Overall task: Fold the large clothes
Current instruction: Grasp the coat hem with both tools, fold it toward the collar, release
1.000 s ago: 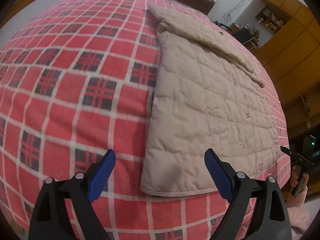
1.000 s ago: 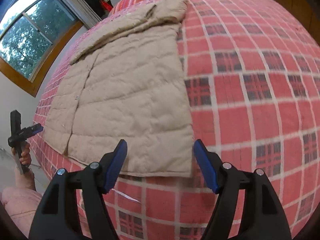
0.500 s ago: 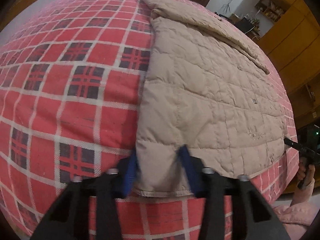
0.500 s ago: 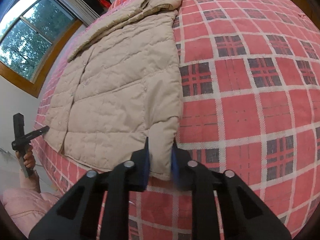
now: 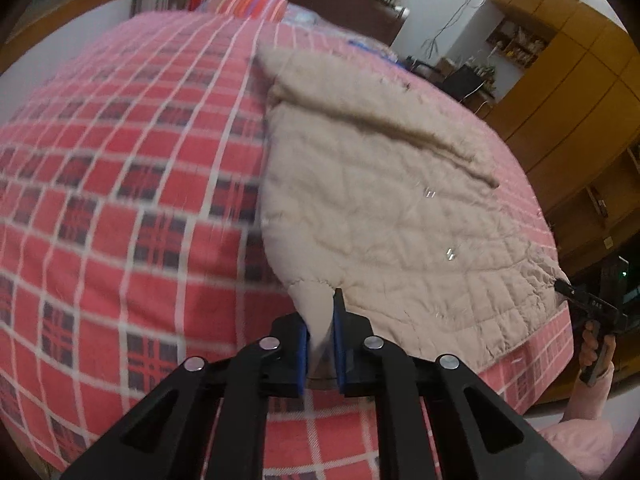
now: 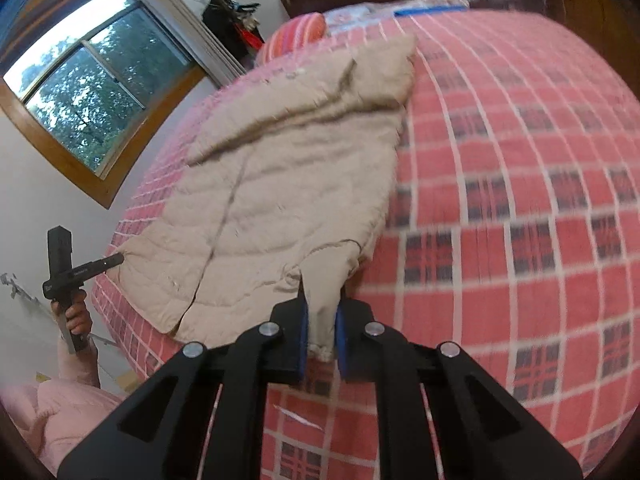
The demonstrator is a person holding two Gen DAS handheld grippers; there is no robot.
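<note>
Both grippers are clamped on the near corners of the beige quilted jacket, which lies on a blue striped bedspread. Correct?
Not quite: the bedspread is red plaid, as both wrist views show. The rest holds: the left gripper and right gripper are each shut on a near corner of the beige quilted jacket.

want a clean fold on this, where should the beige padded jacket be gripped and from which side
Take it by the two bottom hem corners, coming in from the near edge of the bed. The beige padded jacket lies flat with its hem nearest and collar far away, so the corners are the free, thin parts. The left gripper and right gripper are each pinched on one corner.
</note>
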